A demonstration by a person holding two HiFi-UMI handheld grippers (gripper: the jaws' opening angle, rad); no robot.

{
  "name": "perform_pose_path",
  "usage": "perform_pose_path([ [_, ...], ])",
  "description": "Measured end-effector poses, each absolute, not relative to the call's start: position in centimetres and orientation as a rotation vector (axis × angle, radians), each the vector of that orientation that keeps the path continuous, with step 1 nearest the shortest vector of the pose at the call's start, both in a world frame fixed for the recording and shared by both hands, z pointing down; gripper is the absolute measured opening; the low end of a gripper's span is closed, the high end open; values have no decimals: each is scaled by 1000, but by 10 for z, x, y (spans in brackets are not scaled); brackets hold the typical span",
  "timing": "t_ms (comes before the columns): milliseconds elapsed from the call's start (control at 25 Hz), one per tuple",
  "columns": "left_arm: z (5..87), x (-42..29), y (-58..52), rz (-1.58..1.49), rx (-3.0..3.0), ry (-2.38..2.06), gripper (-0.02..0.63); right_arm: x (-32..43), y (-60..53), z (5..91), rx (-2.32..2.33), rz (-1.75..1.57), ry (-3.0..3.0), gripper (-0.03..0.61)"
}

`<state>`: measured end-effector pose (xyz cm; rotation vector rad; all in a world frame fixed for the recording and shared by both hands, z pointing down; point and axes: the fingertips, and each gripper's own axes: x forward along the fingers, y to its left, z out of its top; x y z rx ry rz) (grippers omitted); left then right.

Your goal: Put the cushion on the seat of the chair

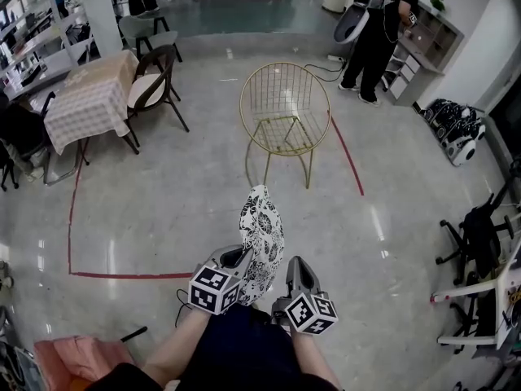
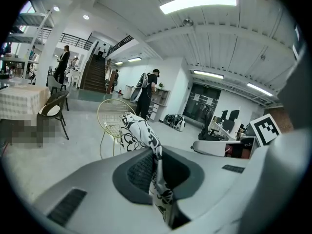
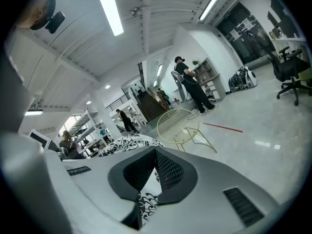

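Observation:
The cushion [image 1: 262,236], white with a black floral print, hangs on edge between my two grippers at the bottom middle of the head view. My left gripper [image 1: 238,258] is shut on its left edge, and the fabric [image 2: 155,177] shows pinched between the jaws [image 2: 157,162]. My right gripper [image 1: 295,272] is shut on the other edge, with patterned cloth [image 3: 147,201] in the slot between its jaws [image 3: 155,172]. The gold wire chair [image 1: 285,109] stands on the floor ahead, its seat [image 1: 283,131] bare and well apart from the cushion. The chair also shows in the left gripper view [image 2: 114,118] and the right gripper view [image 3: 179,126].
A table with a checked cloth [image 1: 88,102] and dark chairs [image 1: 155,84] stand at the far left. A person [image 1: 376,31] stands by shelves at the far right. Red tape lines [image 1: 130,275] mark the floor. Office chairs [image 1: 480,235] line the right side.

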<state>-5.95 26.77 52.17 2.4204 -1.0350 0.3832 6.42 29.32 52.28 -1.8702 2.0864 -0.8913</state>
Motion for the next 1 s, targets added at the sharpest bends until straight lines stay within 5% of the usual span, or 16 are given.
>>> perform_pose_path([
  [1000, 521, -16, 101, 423, 2460, -953, 31, 111, 126, 527, -1921, -930, 1988, -6],
])
